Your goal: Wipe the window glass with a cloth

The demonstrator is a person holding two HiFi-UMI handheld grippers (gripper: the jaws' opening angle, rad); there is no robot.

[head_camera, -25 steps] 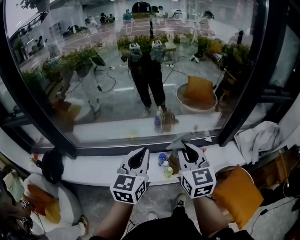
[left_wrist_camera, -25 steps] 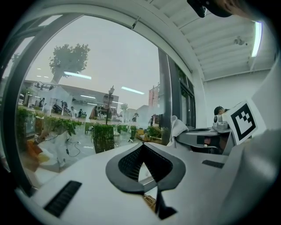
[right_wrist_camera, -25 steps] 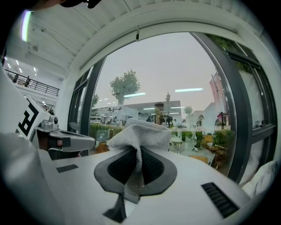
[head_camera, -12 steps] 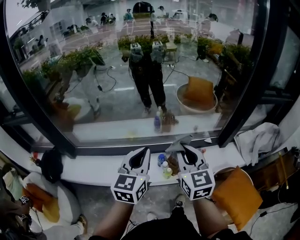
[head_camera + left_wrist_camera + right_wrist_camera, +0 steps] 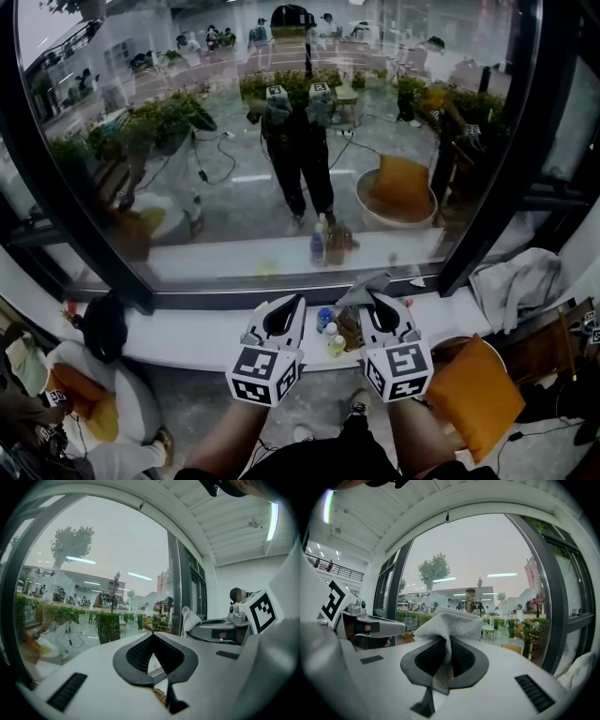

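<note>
**Two grippers, one cloth, no wipe begun**

Little had changed over the last second. Both grippers stayed low in the bottom centre of the head view, over the long white sill. The right one had only drifted a touch lower in the frame. The broad, dark-framed window glass filled the upper half, and nothing touched it. I judged the wiping had not yet started; the cloth still had to be raised and pressed to the pane.

At lower left, one black bag sat on the sill.

Next came the left gripper, one of two. Its own view showed the jaws brought together at their tips with nothing between them.

Between the grippers stood two small bottles, one blue-capped and one yellowish, beside a brown item too small to name.

The right gripper was clamped narrowly on the single grey mesh-knit cloth. A tuft of the cloth stood above the jaws and a strip hung through them. In the head view the tuft overlapped the window's bottom frame, below the pane.

At lower right lay one orange cushion.
</note>
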